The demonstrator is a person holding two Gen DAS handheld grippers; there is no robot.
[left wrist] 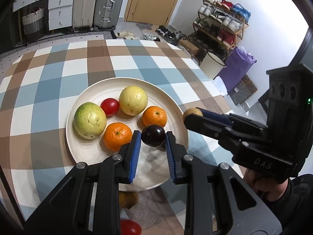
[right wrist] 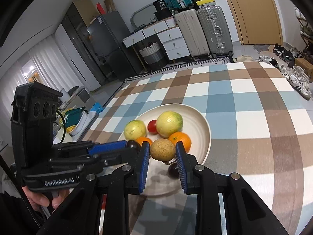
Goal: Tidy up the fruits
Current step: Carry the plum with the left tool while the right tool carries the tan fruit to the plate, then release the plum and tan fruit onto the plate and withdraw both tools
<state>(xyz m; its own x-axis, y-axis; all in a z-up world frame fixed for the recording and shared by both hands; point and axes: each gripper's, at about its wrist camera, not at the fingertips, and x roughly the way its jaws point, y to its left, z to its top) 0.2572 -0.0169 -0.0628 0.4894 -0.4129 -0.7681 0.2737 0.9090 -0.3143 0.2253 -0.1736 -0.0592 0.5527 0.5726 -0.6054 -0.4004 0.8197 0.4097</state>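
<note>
Left tool (left wrist: 153, 137): clenched on a dark plum (left wrist: 153, 135), held between its blue pads over the near part of the plate (left wrist: 93, 154).
Right tool (right wrist: 162, 150): clenched on a tan round fruit (right wrist: 162, 149), held above the plate's near edge, just right of the left tool.
Plate: white, on the checked worktop (left wrist: 49, 82); it holds two green-yellow guavas (left wrist: 90, 120), a tomato (left wrist: 109, 107) between them and two oranges (left wrist: 117, 136).
Guavas: one at the plate's left, the other (left wrist: 133, 100) toward the back.
Oranges: one beside the left tool's left pad, the other (left wrist: 154, 116) just behind the plum.
Second dark fruit (right wrist: 173, 170): seen in the right wrist view low between the right tool's fingers; whether it lies on the plate, cannot tell.
Off the plate: a brown fruit (left wrist: 128, 198) and a red one (left wrist: 130, 227) on the worktop, under the left tool.
Hands: a hand (right wrist: 42, 198) grips the left tool's handle.
</note>
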